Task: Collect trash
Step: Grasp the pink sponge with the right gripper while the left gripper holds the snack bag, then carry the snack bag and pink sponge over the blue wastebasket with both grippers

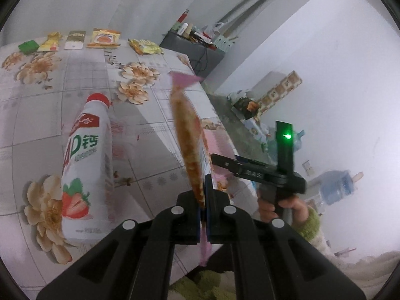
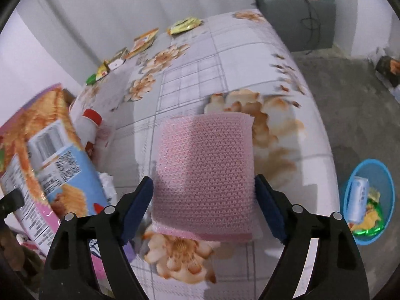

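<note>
step: carry | left claw (image 1: 203, 207) clamps wrapper (image 1: 187, 135) | right claw (image 2: 203, 207) wide, straddling sponge (image 2: 203, 177), ungripped | next: wrapper to bin (image 2: 385, 175), lower right

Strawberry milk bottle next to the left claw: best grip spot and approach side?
Take the bottle across its straight white body, below the tapered shoulder and red cap, where the sides run parallel. It looks upright on the floral tablecloth, so I'd come in level from the near side. The left claw is shut on a snack packet, which would have to go first.
</note>
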